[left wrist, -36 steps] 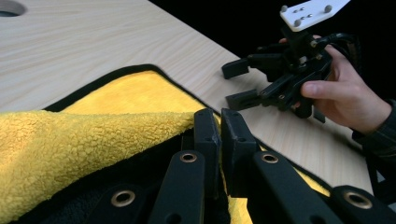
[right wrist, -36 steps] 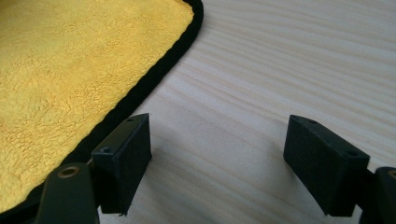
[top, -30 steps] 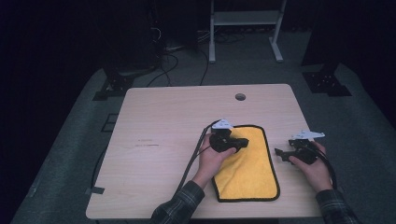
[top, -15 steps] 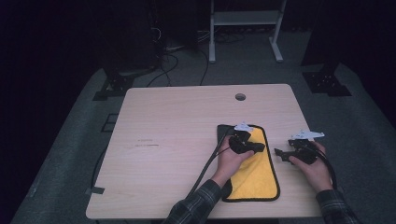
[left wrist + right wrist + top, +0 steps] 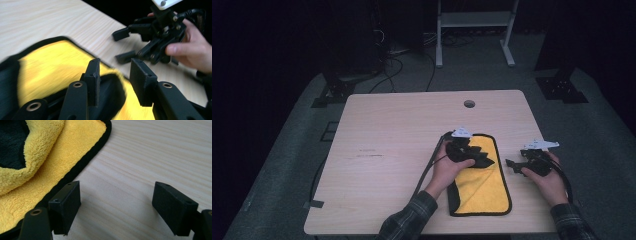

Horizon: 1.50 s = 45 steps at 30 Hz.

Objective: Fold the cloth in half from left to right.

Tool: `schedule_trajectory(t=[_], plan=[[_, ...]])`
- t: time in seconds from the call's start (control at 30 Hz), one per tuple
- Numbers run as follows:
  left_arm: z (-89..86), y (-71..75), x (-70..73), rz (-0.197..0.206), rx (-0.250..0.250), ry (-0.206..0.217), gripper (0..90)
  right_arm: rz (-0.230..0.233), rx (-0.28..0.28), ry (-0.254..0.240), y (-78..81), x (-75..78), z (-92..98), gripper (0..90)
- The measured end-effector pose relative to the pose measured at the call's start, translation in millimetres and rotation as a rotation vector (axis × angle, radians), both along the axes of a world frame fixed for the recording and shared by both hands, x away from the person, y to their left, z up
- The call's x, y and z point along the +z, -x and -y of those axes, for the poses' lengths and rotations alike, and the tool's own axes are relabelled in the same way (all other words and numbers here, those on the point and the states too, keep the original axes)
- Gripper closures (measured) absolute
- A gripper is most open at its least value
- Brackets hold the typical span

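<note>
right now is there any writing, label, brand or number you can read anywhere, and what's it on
None can be read.
The table bears a faint dark mark left of centre in the high view, too small and blurred to tell if it is writing.
The yellow cloth with its black edging shows no tag or print.
The left gripper and right gripper show plain black fingers with no marking.
</note>
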<state>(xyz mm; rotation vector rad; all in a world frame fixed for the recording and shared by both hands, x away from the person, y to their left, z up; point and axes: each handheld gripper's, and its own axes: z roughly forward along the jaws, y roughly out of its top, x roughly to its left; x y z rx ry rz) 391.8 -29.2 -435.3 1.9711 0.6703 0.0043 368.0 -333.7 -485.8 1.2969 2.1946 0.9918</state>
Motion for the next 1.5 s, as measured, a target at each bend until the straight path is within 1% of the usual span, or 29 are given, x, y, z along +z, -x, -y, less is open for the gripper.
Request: schedule_trajectory(t=[0.03, 0.07, 0.1, 0.13, 0.17, 0.2, 0.23, 0.27, 0.3, 0.33, 0.37, 0.4, 0.43, 0.47, 0.5, 0.57, 0.67, 0.87, 0.93, 0.97, 1.03, 1.07, 1.1, 1.17, 1.2, 1.37, 1.4, 1.43, 1.5], plan=[[0.0, 0.0, 0.0, 0.000, 0.000, 0.000, 57.6, -0.001, 0.000, 0.000, 0.0, 0.0, 0.0, 21.6], [-16.8, 2.7, -0.4, 0.023, 0.026, -0.025, 56.8, 0.000, 0.000, 0.000, 0.0, 0.0, 0.0, 21.6], [-24.8, 3.9, -1.4, 0.030, 0.039, -0.040, 55.9, 0.000, 0.000, 0.000, 0.0, 0.0, 0.0, 21.6], [-32.5, 4.6, -2.8, 0.032, 0.051, -0.052, 55.9, -0.001, -0.001, 0.000, 0.0, 0.0, -0.1, 21.6], [-32.5, 4.6, -2.8, 0.032, 0.051, -0.052, 55.7, -0.001, -0.001, 0.000, 0.0, 0.0, -0.1, 21.6], [-46.2, 6.1, -6.9, 0.036, 0.074, -0.074, 55.1, -0.001, -0.003, 0.000, 0.1, 0.0, -0.3, 21.6], [-46.2, 6.1, -6.9, 0.036, 0.074, -0.074, 54.7, -0.001, -0.003, 0.000, 0.1, 0.0, -0.3, 21.6], [-57.3, 7.3, -12.2, 0.036, 0.096, -0.100, 54.1, -0.001, -0.005, 0.000, 0.1, 0.1, -0.5, 21.5], [-61.9, 7.7, -15.6, 0.033, 0.107, -0.110, 53.4, 0.001, -0.005, 0.000, 0.1, 0.0, -0.5, 21.5], [-61.9, 7.7, -15.6, 0.033, 0.107, -0.110, 53.1, 0.001, -0.006, 0.000, 0.1, 0.0, -0.6, 21.5], [-66.2, 8.1, -19.0, 0.030, 0.118, -0.124, 53.1, 0.001, -0.006, 0.000, 0.1, 0.0, -0.6, 21.5], [-72.6, 7.9, -26.7, 0.023, 0.133, -0.145, 52.8, 0.000, -0.006, 0.000, 0.2, 0.0, -0.7, 21.5], [-72.6, 7.9, -26.7, 0.023, 0.133, -0.145, 53.0, 0.000, -0.006, 0.000, 0.2, 0.0, -0.7, 21.5], [-76.8, 7.2, -33.7, 0.010, 0.149, -0.155, 53.1, 0.000, -0.006, 0.000, 0.1, 0.0, -0.7, 21.5], [-76.8, 7.2, -33.7, 0.010, 0.149, -0.155, 53.0, 0.000, -0.006, 0.000, 0.1, 0.0, -0.7, 21.5], [-78.3, 6.2, -41.4, -0.004, 0.159, -0.172, 52.7, 0.001, -0.006, 0.000, 0.1, 0.0, -0.7, 21.5], [-75.9, 7.7, -44.7, -0.007, 0.147, -0.175, 52.1, 0.001, -0.006, 0.000, 0.1, 0.0, -0.7, 21.5], [-66.5, 14.7, -46.7, 0.001, 0.119, -0.158, 53.9, 0.000, -0.006, 0.000, 0.1, 0.0, -0.7, 21.5], [-64.3, 18.4, -47.1, 0.017, 0.121, -0.170, 61.3, 0.000, -0.006, 0.000, 0.1, 0.0, -0.7, 21.5], [-64.3, 18.4, -47.1, 0.017, 0.121, -0.170, 65.1, 0.000, -0.006, 0.000, 0.1, 0.0, -0.7, 21.5], [-65.6, 19.4, -47.4, 0.017, 0.125, -0.176, 79.1, 0.000, -0.006, 0.000, 0.1, 0.0, -0.7, 21.5], [-68.0, 19.3, -47.9, -0.002, 0.125, -0.157, 83.3, 0.000, -0.006, 0.000, 0.2, 0.0, -0.7, 21.5], [-68.0, 19.3, -47.9, -0.002, 0.125, -0.157, 85.2, 0.001, -0.006, 0.000, 0.2, 0.0, -0.7, 21.5], [-70.3, 19.5, -48.0, -0.009, 0.123, -0.152, 86.6, -0.001, -0.005, -0.001, 0.4, 0.0, -0.8, 21.5], [-75.1, 18.7, -47.8, -0.033, 0.121, -0.140, 86.7, 0.000, -0.005, -0.001, 0.4, 0.0, -0.9, 21.5], [-89.1, 19.8, -46.7, -0.039, 0.119, -0.144, 86.8, 0.000, -0.004, -0.001, 0.4, 0.0, -0.8, 21.5], [-97.1, 20.0, -45.3, -0.039, 0.130, -0.150, 86.8, 0.000, -0.004, -0.001, 0.4, 0.0, -0.8, 21.5], [-97.1, 20.0, -45.3, -0.039, 0.130, -0.150, 86.8, 0.000, -0.004, -0.001, 0.4, 0.0, -0.8, 21.5], [-105.1, 18.9, -43.7, -0.034, 0.145, -0.154, 86.8, 0.000, -0.005, -0.001, 0.5, 0.0, -0.9, 21.5]])
